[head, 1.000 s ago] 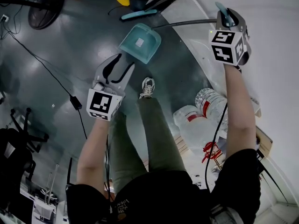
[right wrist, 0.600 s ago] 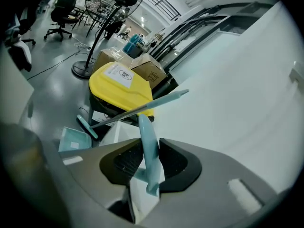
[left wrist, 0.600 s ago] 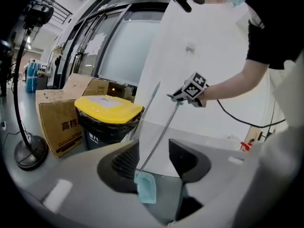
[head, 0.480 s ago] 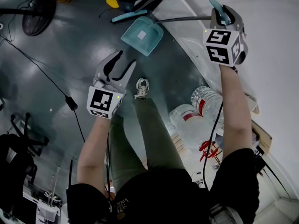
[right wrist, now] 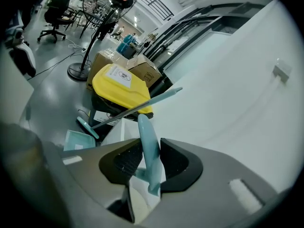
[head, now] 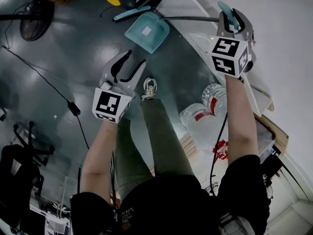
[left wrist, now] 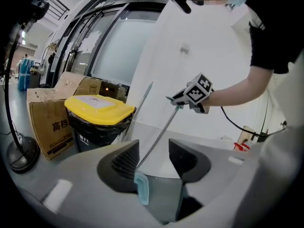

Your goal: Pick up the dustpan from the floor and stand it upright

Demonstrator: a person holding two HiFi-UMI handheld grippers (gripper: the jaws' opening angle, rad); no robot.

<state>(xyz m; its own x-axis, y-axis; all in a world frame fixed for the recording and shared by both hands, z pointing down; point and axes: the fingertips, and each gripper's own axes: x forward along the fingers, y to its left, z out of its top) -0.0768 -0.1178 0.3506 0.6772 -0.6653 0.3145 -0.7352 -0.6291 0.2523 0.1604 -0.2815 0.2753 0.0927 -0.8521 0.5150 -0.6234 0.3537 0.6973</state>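
Note:
The teal dustpan [head: 146, 32] rests its pan on the dark floor, tipped up, and its thin grey rod [head: 188, 19] runs right to a teal handle end [head: 226, 9]. That handle end [right wrist: 148, 146] sits between the jaws of my right gripper [head: 234, 17], touching both pads; the jaws have just been opening. In the left gripper view, the pan [left wrist: 161, 198] lies beyond my left gripper [left wrist: 152, 163], and the rod [left wrist: 159, 137] rises to the right gripper [left wrist: 178, 99]. The left gripper [head: 136, 58] is open and empty, short of the pan.
A yellow-lidded bin [left wrist: 97, 110] and cardboard boxes [left wrist: 47, 122] stand behind the pan, with a teal brush [head: 132, 11] beside them. A fan base [head: 36, 18], floor cables [head: 74, 108], my shoe [head: 150, 88] and water bottles [head: 215, 102] are near. A white wall runs along the right.
My right gripper has shifted a little with the handle end still between its jaws. The left gripper has edged forward toward the pan. The pan stays in the same spot.

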